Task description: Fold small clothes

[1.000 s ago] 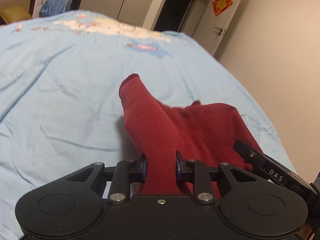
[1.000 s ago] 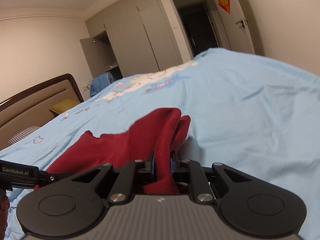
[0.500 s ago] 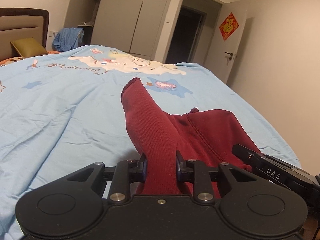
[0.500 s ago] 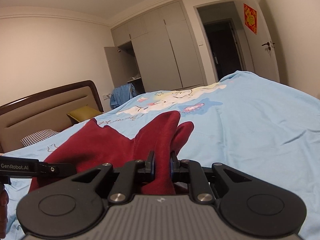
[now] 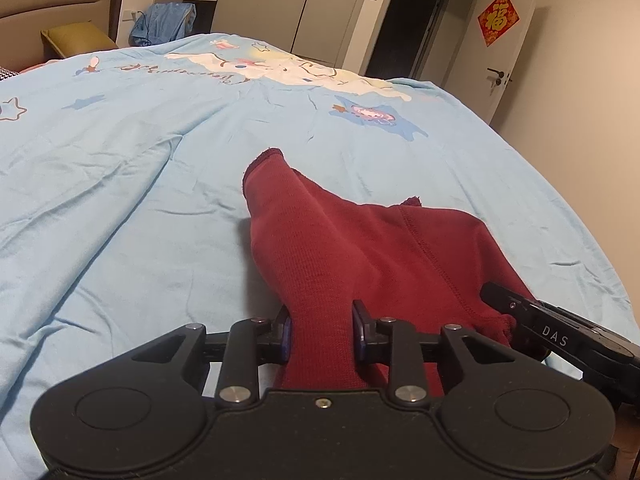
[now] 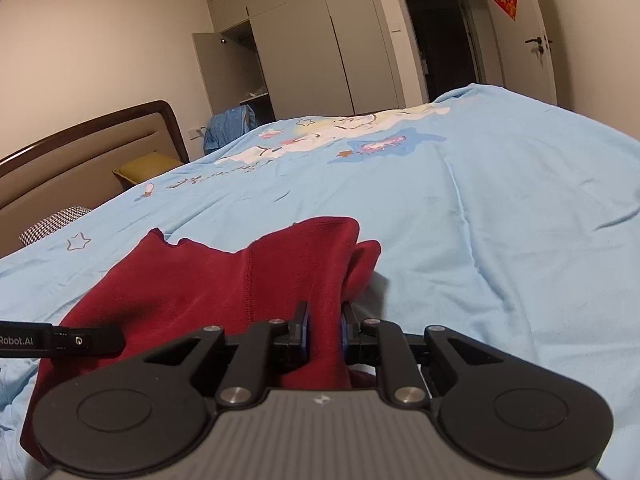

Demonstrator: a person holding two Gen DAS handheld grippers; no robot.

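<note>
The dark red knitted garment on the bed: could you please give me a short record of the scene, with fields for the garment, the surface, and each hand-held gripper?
garment: dark red knitted garment, partly lifted, spread between both grippers over the bed
surface: light blue cartoon-print bedsheet, wrinkled
left hand-held gripper: jaws opening, a bunched fold of the garment between its pads
right hand-held gripper: jaws opening, a narrower fold of the garment between its pads
background: olive-yellow pillow by the brown padded headboard; grey wardrobe with one door open
</note>
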